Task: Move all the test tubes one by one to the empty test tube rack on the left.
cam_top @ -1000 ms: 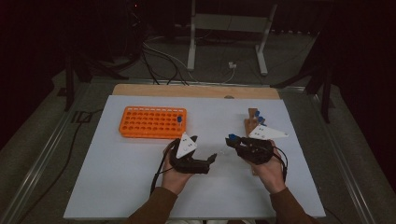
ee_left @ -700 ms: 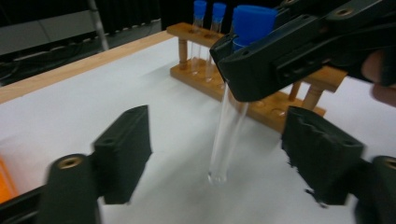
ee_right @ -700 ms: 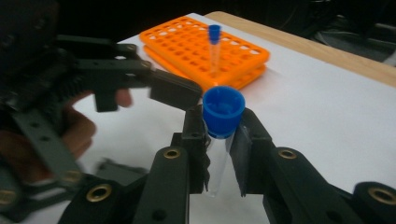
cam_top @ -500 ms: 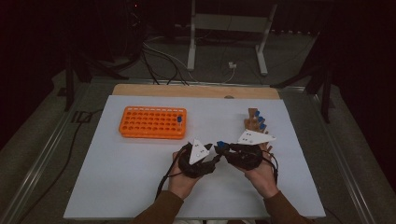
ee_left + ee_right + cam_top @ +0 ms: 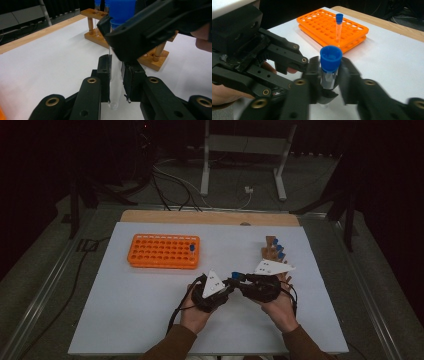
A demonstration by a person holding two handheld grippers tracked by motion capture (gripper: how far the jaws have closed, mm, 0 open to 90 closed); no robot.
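Orange rack: orange plastic tube rack [image 5: 163,251] on the white table [image 5: 125,310], left of both hands; one blue-capped tube [image 5: 192,249] stands near its right end.
Left gripper: black two-jaw left gripper [image 5: 116,75], jaws pressed on the lower glass of the tube.
Tube: clear glass test tube with blue screw cap [image 5: 330,67], upright, rounded bottom, looks empty; held above the table between both grippers.
Right gripper: black right gripper [image 5: 329,75], jaws pinching the tube just under its cap.
Wooden stand: wooden tube stand [image 5: 271,251] with blue-capped tubes, just beyond the right hand.

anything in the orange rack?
One blue-capped tube stands upright in the orange rack, in a hole near its far right corner. The other holes look empty; their bottoms are hidden.
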